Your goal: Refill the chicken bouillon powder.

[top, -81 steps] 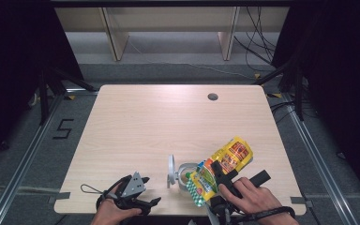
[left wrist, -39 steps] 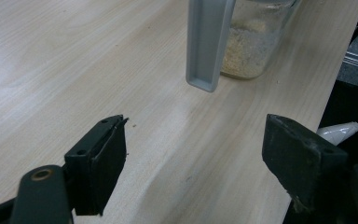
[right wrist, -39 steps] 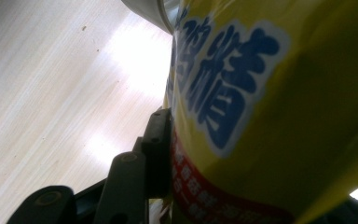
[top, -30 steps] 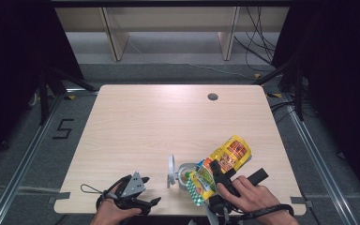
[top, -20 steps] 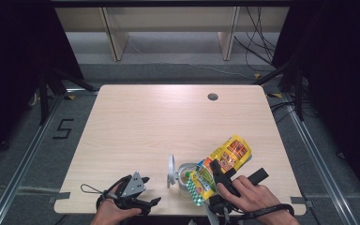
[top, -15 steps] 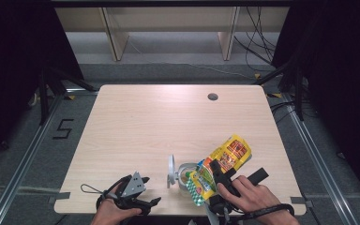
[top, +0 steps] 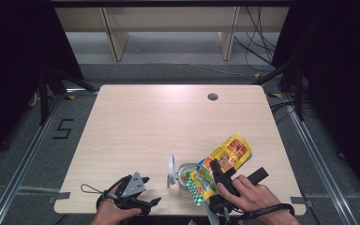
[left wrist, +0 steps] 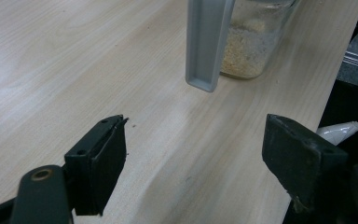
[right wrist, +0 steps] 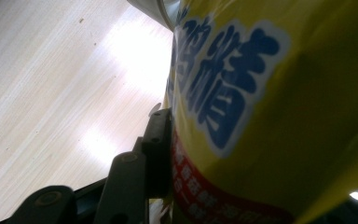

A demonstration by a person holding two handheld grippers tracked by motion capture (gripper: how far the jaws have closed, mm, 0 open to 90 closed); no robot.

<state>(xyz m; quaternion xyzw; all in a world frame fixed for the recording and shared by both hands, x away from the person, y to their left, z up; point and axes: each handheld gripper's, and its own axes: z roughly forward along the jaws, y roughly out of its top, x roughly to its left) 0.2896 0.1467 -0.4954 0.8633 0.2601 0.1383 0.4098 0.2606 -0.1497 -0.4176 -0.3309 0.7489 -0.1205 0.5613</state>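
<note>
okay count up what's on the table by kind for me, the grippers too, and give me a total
Yellow snack bag, clamped in the right gripper and tipped over the jar: 1
Glass jar with pale grains inside, its hinged lid standing open: 1
Handheld grippers, counting the left gripper with open jaws and nothing between them: 2
Total: 4

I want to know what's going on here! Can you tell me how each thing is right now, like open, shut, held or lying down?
Yellow bag: held, tipped over the jar.
Glass jar: upright, lid swung open, some pale crumbs inside.
Jar lid: open, standing on edge beside the jar.
Right tongs: shut on the yellow bag.
Left tongs: open, nothing between them, low over the table.
</note>
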